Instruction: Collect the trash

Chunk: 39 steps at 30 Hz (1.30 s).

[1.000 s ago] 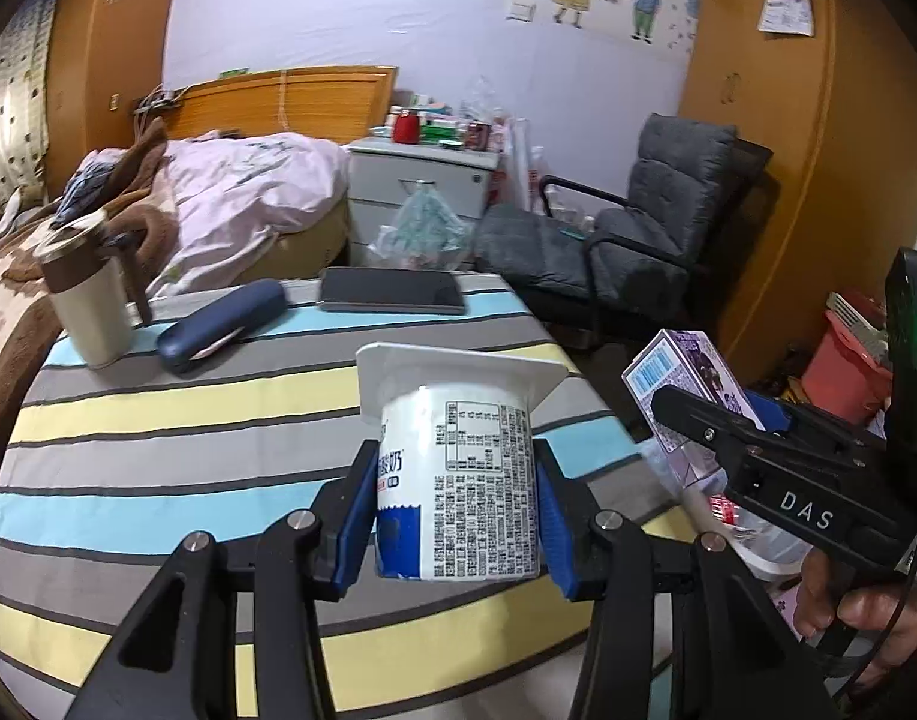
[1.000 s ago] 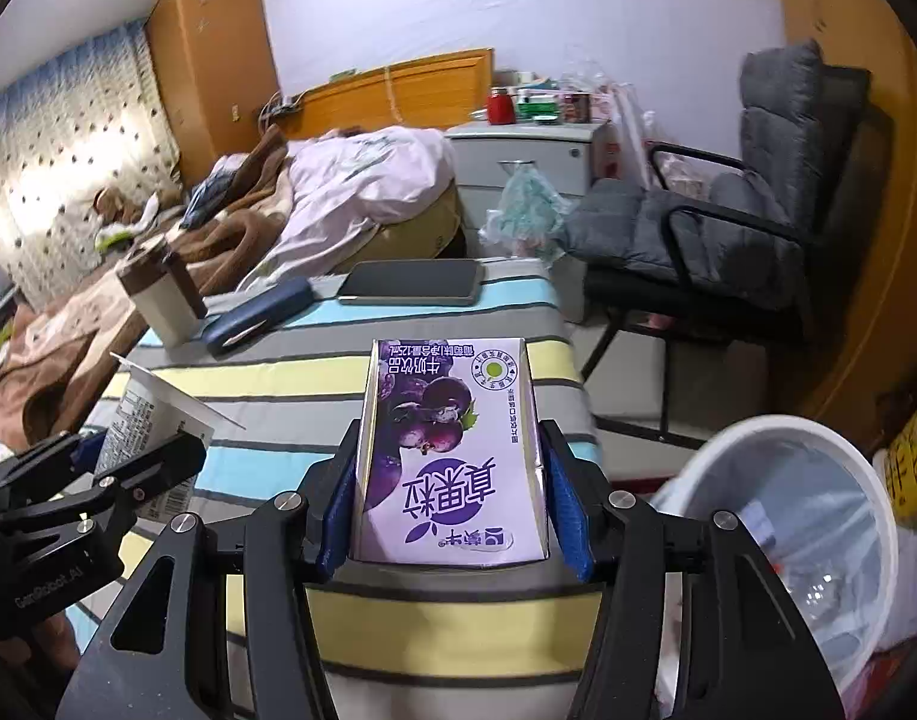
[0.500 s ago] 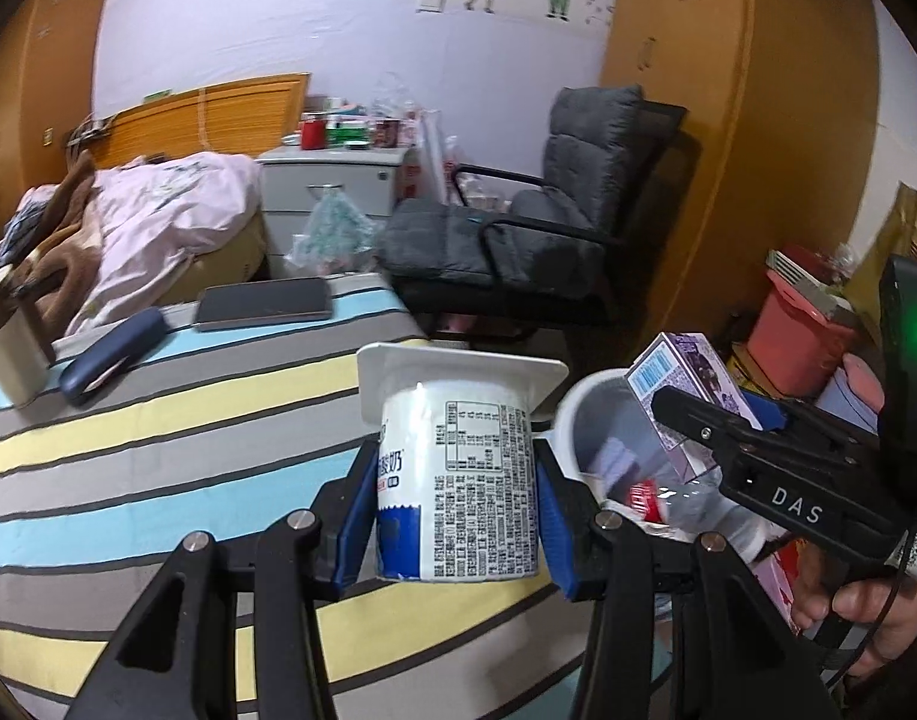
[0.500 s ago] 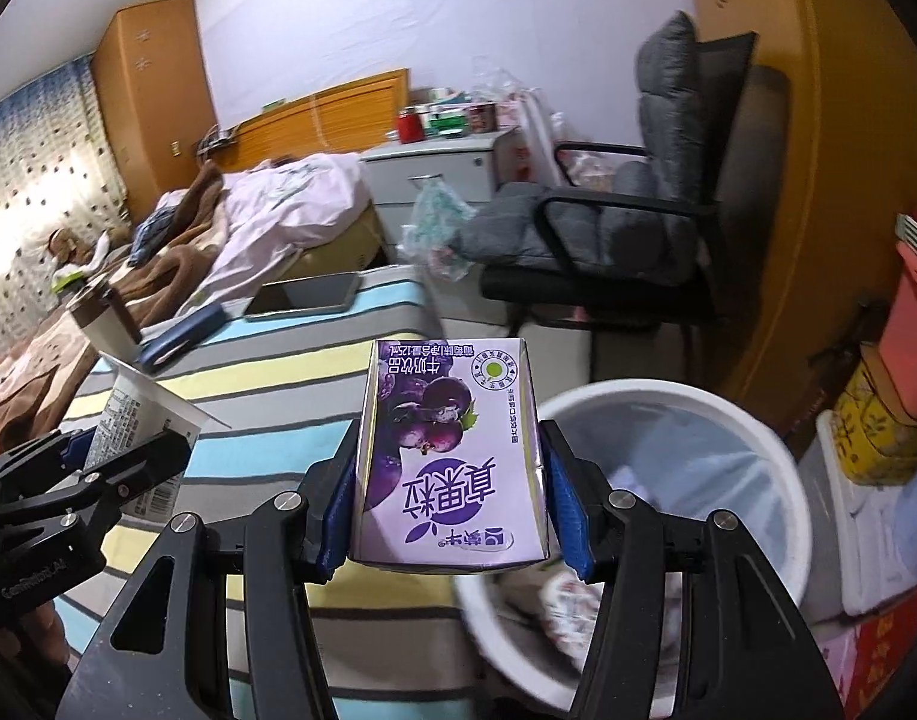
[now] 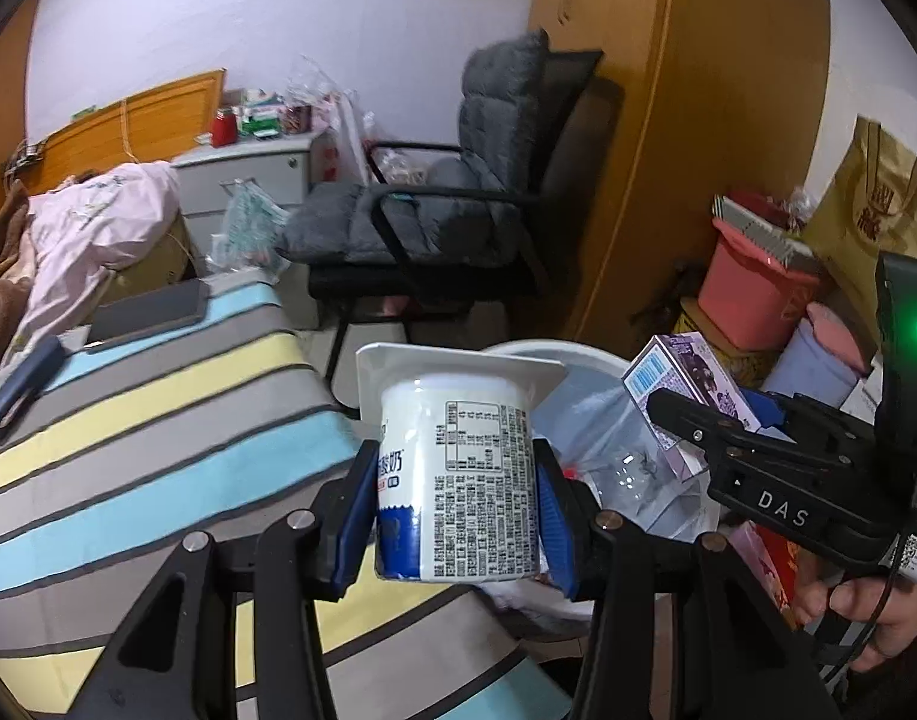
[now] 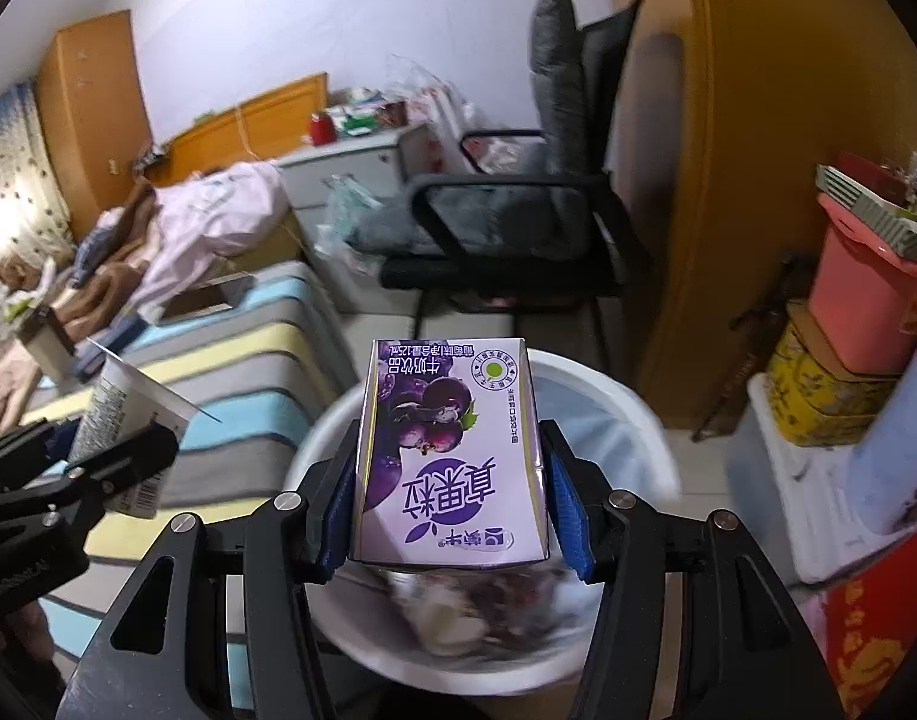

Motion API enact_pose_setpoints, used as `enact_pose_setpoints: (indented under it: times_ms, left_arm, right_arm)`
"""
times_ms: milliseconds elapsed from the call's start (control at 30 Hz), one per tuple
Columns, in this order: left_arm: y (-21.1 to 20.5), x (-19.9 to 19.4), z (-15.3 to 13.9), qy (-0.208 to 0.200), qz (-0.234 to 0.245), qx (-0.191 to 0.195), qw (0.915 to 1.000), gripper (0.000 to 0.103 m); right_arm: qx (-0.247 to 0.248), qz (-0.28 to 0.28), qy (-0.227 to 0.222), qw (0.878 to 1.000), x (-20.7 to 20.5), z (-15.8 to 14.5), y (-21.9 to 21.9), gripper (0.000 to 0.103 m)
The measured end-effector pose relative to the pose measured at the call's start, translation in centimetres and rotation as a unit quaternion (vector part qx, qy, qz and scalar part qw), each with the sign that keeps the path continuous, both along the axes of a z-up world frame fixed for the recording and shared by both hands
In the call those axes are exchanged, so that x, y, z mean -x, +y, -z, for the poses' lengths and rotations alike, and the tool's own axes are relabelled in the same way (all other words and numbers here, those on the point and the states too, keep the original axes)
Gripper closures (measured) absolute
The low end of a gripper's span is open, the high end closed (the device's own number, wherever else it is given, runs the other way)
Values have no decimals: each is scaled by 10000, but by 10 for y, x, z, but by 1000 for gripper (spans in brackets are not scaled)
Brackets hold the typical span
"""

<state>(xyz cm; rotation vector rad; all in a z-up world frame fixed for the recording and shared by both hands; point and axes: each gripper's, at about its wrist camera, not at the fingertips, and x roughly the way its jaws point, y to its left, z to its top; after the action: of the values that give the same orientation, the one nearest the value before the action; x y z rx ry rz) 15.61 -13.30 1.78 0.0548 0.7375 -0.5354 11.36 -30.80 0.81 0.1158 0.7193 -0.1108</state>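
Two pieces of trash are held up at once: the left claw (image 5: 458,510) is clamped on a white yogurt cup (image 5: 458,474), upright with its square rim on top, and the right claw (image 6: 452,504) grips a purple milk carton (image 6: 449,456) whose print reads upside down. In the right wrist view the carton hangs directly over the white trash bin (image 6: 650,420), whose liner already holds blurred rubbish. The yogurt cup sits over the edge of the striped bench (image 5: 158,432), just beside the bin's near rim (image 5: 578,354); the right claw and its carton (image 5: 692,384) stand between the cup and the far side of the bin. On the bench lie a dark phone (image 5: 146,312) and a blue case (image 5: 20,384), well apart from both claws. Behind the bin stands a grey cushioned chair (image 5: 446,222), and to its right are stacked a pink tub (image 5: 752,300), boxes and a gold paper bag (image 5: 872,210).
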Motion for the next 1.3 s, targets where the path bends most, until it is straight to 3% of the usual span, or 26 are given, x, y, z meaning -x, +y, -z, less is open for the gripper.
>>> enact_pose_setpoints:
  times_ms: [100,233,467,700,1167,1300]
  left_arm:
    - [-18,-2,9,70,129,-42,9999,53]
    - [-36,-5,21,234,231,-147,9994,53]
    - [-40,-9,29,361,120,-217,9990,44]
    - [-33,0,25,234,39,-165,9996,39]
    - [-7,51,3,-600,-464,-285,9967,35]
    - [3,67,0,-707,-552,-136,9959,34]
  right_arm:
    - [203,98,276,9994,-5,15,-12,47]
    - [99,43,645,9979,-14,31,-24,47]
    - [121,58,725,9973,-12,36,-31,41]
    - [-23,89,487,9988,-4,29,-28,39]
    - [159,230,-299,9992,46,5,0,39]
    - [120,211,-491,9985,60,2,6,39]
